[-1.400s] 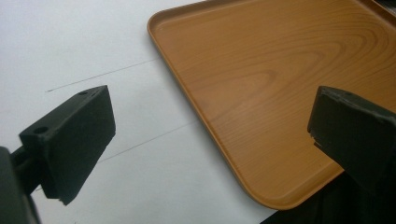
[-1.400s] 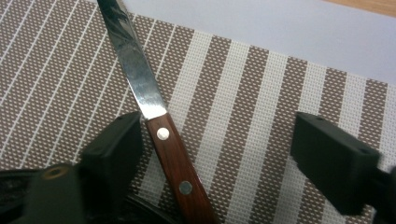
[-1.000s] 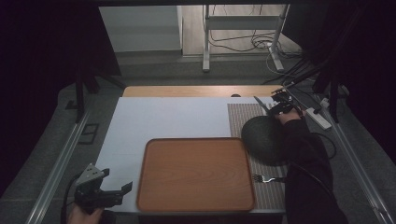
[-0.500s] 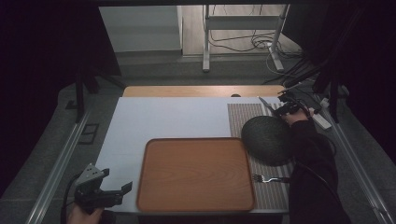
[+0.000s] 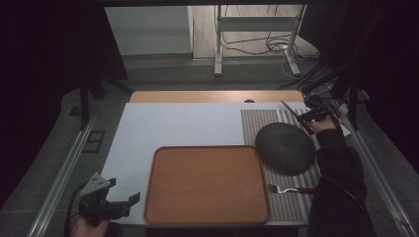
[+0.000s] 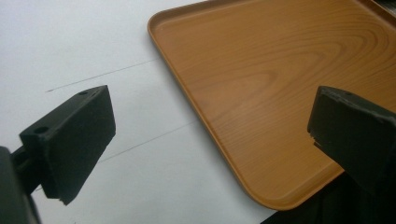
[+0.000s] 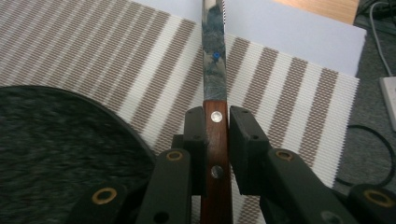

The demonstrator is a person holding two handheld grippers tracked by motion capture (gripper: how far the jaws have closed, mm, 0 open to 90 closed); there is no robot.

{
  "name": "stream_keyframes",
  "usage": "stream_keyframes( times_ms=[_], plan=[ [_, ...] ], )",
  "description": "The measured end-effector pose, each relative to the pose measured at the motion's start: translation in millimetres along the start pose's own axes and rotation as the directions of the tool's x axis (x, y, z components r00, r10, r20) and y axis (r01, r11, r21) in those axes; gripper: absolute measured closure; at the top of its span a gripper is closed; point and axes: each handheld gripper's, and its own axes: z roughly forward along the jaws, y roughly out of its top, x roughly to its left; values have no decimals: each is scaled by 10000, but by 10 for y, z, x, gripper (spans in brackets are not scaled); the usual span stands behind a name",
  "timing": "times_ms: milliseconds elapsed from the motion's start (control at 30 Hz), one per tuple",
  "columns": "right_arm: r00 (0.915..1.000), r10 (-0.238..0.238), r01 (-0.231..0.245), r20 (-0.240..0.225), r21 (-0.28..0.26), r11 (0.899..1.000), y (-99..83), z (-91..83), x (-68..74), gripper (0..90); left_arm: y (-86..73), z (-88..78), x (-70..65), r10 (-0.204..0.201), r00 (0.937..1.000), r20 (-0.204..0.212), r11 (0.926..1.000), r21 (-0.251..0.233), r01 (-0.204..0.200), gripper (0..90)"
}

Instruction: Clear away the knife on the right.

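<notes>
- Wooden-handled steel knife [image 7: 215, 135]: your right gripper [image 7: 217, 128] clamps its handle above the striped placemat [image 7: 299, 107].
- Your left gripper [image 6: 210, 140] hangs wide open beside the wooden tray [image 6: 280, 79].

Right claw [image 7: 216, 140] clamping knife [image 7: 214, 70] handle, above striped mat [image 7: 289, 93]

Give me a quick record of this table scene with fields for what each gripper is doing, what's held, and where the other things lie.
right gripper: shut on the knife's wooden handle
knife: blade pointing away over the striped placemat
left gripper: open, holding nothing, by the near left corner of the tray
tray: wooden, bare, on the white sheet
dark round plate: on the placemat, right of the tray
fork: on the placemat, nearer than the plate
</notes>
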Motion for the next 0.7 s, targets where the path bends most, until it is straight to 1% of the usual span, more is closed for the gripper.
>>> stream_keyframes(
  times_ms=[300,567,633,700],
  plan=[
    [9990,-193,180,-413,-311,9994,2,-122,266,771,0,-2,-2,13,10000,-6,10000,-7,-13,16],
    [9969,-223,194,-748,-385,9991,-94,-205,494,771,-1,-3,-4,24,10000,-5,10000,-21,-24,16],
    [9962,-380,350,-785,-387,9986,-120,-225,566,771,0,-3,-4,28,10000,-5,10000,-24,-28,15],
    [9953,-414,376,-871,-445,9983,-142,-253,636,771,0,-3,-5,30,10000,-1,10000,-26,-30,15]
  ],
)
